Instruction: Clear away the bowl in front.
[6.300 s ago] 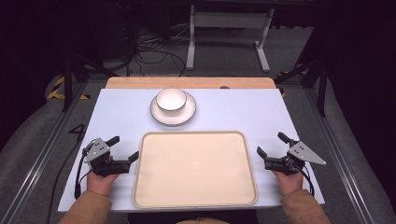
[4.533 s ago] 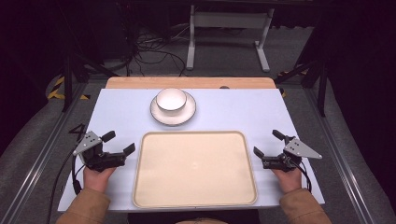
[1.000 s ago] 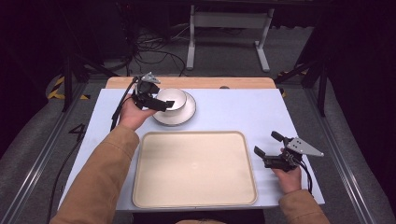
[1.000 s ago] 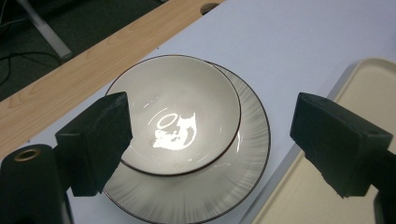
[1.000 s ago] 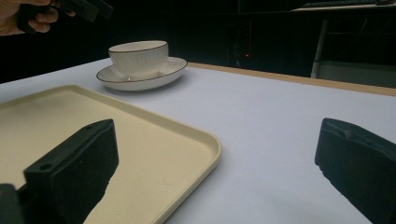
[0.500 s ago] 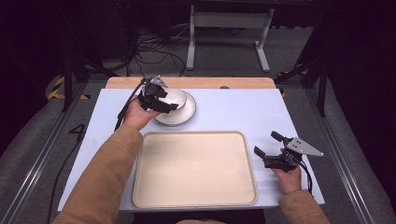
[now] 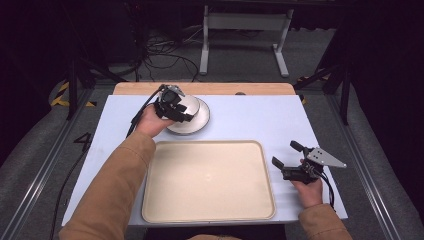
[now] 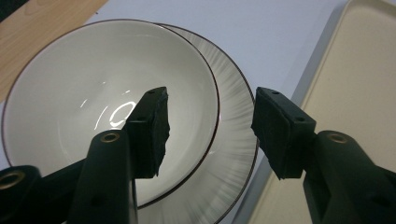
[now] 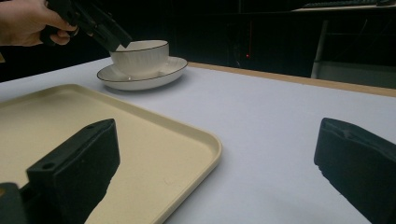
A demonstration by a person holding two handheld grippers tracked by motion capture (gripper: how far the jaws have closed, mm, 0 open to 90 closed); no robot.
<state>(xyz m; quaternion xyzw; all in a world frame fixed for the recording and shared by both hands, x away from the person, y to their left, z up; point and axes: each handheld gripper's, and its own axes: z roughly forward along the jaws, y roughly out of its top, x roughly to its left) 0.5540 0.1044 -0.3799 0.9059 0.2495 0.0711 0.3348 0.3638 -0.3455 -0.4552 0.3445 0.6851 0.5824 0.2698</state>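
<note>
A white bowl point(image 7: 191, 105) with a dark rim stands on a white ribbed plate point(image 7: 200, 123) at the back of the table. My left gripper point(image 7: 184, 114) reaches over it from the left. In the left gripper view its jaws straddle the near wall of the bowl point(image 8: 70, 93): one pad hangs inside, the other outside over the plate point(image 8: 238, 121). The jaws have just been closing, with a gap still left on both sides of the rim. My right gripper point(image 7: 285, 153) rests open on the table, right of the cream tray point(image 7: 207, 182), nothing between its fingers.
The tray point(image 9: 70, 121) lies at the table's front middle with nothing on it. A wooden strip point(image 7: 240, 88) runs along the far edge. Beyond the table are cables and a metal stand on the dark floor.
My left hand has slid right and down onto the bowl, and its jaws have narrowed around the rim. The right gripper has stayed where it was.
</note>
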